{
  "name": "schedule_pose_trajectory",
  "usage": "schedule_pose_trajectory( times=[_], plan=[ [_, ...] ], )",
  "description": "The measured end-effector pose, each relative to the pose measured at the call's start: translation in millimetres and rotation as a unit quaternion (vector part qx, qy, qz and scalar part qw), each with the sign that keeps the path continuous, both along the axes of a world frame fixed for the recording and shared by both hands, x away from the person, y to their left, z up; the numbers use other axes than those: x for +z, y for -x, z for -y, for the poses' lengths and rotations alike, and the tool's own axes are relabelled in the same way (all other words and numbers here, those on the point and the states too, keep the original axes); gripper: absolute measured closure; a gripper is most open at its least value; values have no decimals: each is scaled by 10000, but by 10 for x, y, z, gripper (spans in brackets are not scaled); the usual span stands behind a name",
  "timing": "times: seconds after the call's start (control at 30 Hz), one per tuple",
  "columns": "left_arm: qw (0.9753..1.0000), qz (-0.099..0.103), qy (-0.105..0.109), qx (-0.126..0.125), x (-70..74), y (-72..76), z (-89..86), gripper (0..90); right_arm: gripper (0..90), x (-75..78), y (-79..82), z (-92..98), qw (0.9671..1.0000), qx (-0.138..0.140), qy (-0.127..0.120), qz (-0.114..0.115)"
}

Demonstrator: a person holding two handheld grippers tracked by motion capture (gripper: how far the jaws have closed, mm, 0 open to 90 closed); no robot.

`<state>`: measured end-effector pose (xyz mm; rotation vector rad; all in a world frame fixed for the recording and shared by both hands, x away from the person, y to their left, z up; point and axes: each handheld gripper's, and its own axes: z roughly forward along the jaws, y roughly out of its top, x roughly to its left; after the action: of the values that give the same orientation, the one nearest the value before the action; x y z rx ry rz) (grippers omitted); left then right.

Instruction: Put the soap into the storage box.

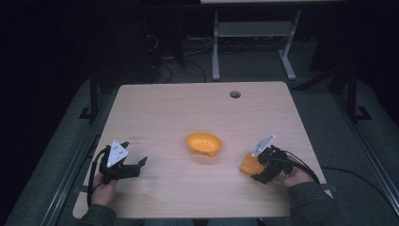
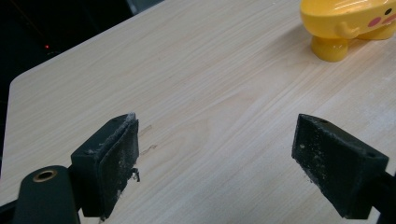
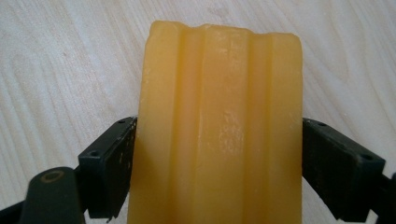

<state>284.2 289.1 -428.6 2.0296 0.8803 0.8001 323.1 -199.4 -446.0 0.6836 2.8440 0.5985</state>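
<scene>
A yellow duck-shaped dish (image 1: 203, 143) sits near the middle of the wooden table (image 1: 197, 108); its foot and side show at the top right of the left gripper view (image 2: 345, 23). My right gripper (image 1: 258, 165) is at the table's right front, shut on an orange-yellow ridged bar (image 1: 249, 164). In the right gripper view that bar (image 3: 219, 126) stands between both jaws, pressed against each pad. My left gripper (image 1: 136, 165) rests at the left front, open, with bare table between its pads (image 2: 112, 163).
A round cable hole (image 1: 235, 94) lies near the table's far edge. Beyond the table stand a white desk frame (image 1: 254, 33) and cables on the dark floor. Bare wood lies between the dish and both grippers.
</scene>
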Motion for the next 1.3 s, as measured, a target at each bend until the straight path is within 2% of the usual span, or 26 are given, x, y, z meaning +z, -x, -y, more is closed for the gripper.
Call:
schedule_pose_trajectory(
  times=[0.53, 1.1, 1.3],
  plan=[
    [10000, -29, 19, -2, -3, -2, 4, 141, 184, -46, -18, -27, 10000, 27, -4, -71],
    [10000, 1, -17, -18, 7, 0, -2, 141, 198, -30, -15, -31, 10000, 42, 57, -36],
    [10000, 4, 45, -3, 6, 4, -1, 141, 202, -21, -3, -35, 9999, 80, 68, -60]
  ],
)
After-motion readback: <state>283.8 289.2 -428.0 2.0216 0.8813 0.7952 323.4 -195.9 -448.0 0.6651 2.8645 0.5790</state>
